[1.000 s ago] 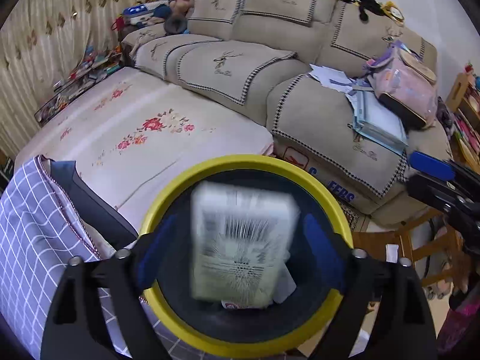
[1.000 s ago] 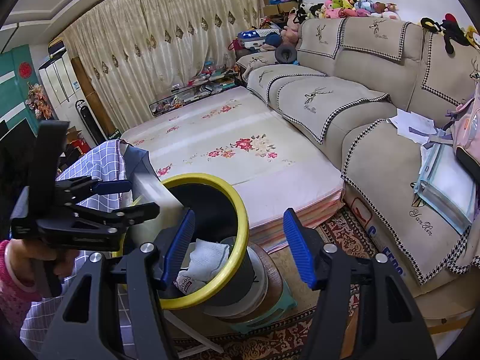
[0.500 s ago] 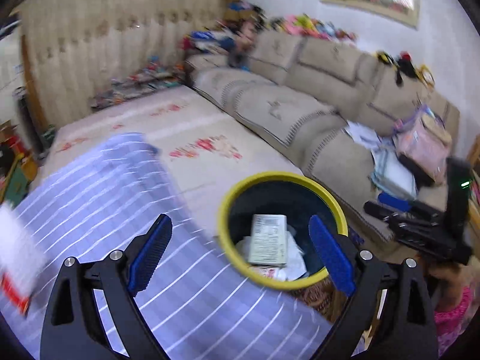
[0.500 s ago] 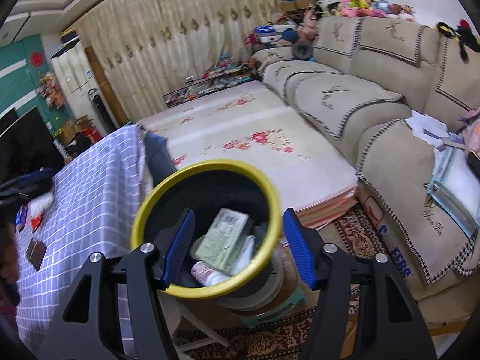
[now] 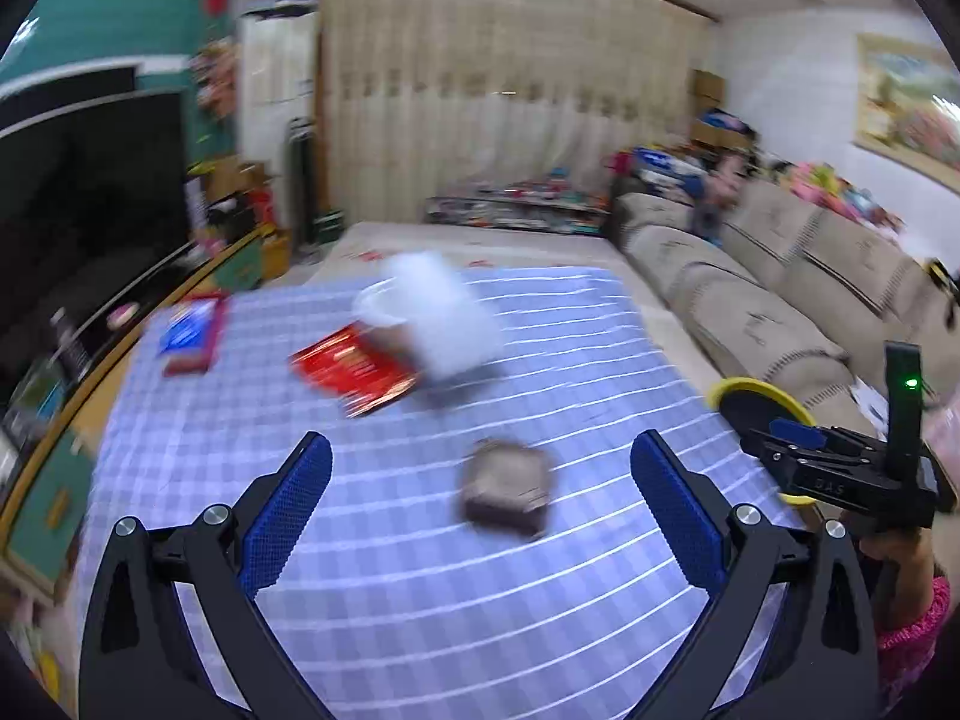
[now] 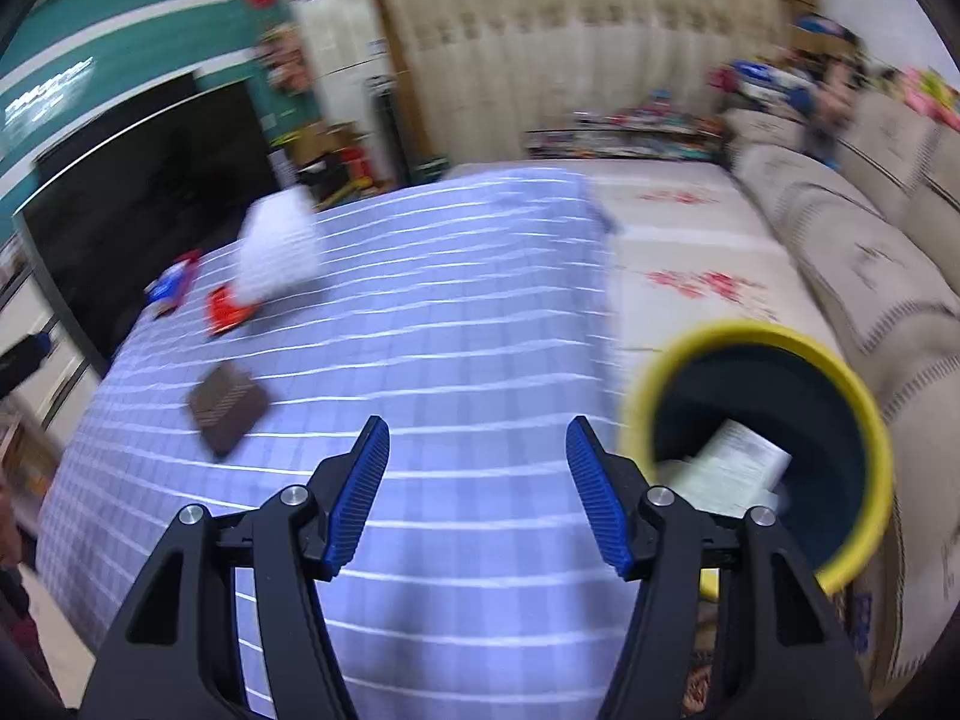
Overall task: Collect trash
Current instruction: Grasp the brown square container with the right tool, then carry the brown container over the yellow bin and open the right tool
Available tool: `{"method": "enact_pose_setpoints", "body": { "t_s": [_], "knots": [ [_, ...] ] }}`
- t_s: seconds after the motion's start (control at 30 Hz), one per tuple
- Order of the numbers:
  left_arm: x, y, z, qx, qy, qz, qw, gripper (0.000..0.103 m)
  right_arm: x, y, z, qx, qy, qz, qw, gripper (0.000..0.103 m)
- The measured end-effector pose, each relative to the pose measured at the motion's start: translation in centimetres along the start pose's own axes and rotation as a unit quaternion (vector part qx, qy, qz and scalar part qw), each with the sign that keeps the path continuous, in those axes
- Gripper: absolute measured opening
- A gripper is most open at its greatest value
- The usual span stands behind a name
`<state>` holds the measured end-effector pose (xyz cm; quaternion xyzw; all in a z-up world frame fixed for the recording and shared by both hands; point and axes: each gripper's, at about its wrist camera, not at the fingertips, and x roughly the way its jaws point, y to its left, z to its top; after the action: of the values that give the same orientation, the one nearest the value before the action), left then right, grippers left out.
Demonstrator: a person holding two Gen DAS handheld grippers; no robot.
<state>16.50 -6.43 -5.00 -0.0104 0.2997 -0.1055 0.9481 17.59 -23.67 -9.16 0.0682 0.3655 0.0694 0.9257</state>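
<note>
My left gripper (image 5: 480, 516) is open and empty above a blue checked tablecloth (image 5: 390, 600). On the cloth lie a brown square packet (image 5: 507, 489), a red packet (image 5: 354, 369), a white plastic cup on its side (image 5: 435, 318) and a red-blue packet (image 5: 192, 330). My right gripper (image 6: 477, 495) is open and empty over the cloth (image 6: 450, 360). The yellow-rimmed bin (image 6: 762, 450) stands to its right, with a pale box (image 6: 729, 468) inside. The brown packet (image 6: 225, 405), cup (image 6: 279, 252) and red packet (image 6: 228, 312) lie to the left. The views are blurred.
A beige sofa (image 5: 780, 300) runs along the right. A floral mat (image 6: 678, 252) lies between table and sofa. A black TV (image 5: 90, 192) stands on a cabinet at the left. The right gripper body (image 5: 852, 468) shows beside the bin (image 5: 756, 408) in the left wrist view.
Both grippers swung left, away from the bin and toward the table. The box the left gripper held over the bin now lies inside it.
</note>
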Motion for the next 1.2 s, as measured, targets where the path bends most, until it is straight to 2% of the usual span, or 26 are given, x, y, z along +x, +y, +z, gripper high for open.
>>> {"method": "enact_pose_setpoints", "body": {
  "t_s": [0.1,0.17,0.2,0.27,0.37,0.43,0.73,0.97,1.2],
  "knots": [
    [-0.7,3.6,-1.4,-0.032,0.004,0.013,0.9994,0.098,1.6,4.5,0.8,-0.037,0.014,0.046,0.998,0.059],
    [-1.0,5.6,-2.2,-0.048,0.007,0.016,0.9987,0.098,2.5,7.2,1.1,-0.067,0.022,0.081,0.994,0.062],
    [-1.1,6.3,-2.6,-0.055,0.008,0.015,0.9983,0.098,3.1,8.5,1.3,-0.086,0.025,0.086,0.992,0.067],
    [-1.2,7.1,-3.0,-0.063,0.009,0.015,0.9979,0.098,4.3,11.0,1.8,-0.127,0.031,0.094,0.987,0.069],
    [-1.3,7.7,-3.5,-0.071,0.010,0.014,0.9973,0.098,6.0,12.8,2.4,-0.142,0.044,0.096,0.984,0.071],
    [-1.2,7.6,-3.6,-0.076,0.011,0.013,0.9970,0.098,6.9,13.5,2.6,-0.145,0.049,0.088,0.984,0.075],
    [-0.5,7.7,-4.9,-0.085,0.024,-0.002,0.9960,0.098,10.8,15.5,2.0,-0.146,0.080,0.069,0.984,0.075],
    [0.1,8.3,-5.4,-0.095,0.031,-0.008,0.9950,0.098,11.7,16.1,1.5,-0.154,0.089,0.059,0.982,0.075],
    [0.4,8.4,-5.6,-0.099,0.034,-0.008,0.9945,0.098,12.0,16.0,1.3,-0.144,0.092,0.062,0.983,0.071]
  ]
}}
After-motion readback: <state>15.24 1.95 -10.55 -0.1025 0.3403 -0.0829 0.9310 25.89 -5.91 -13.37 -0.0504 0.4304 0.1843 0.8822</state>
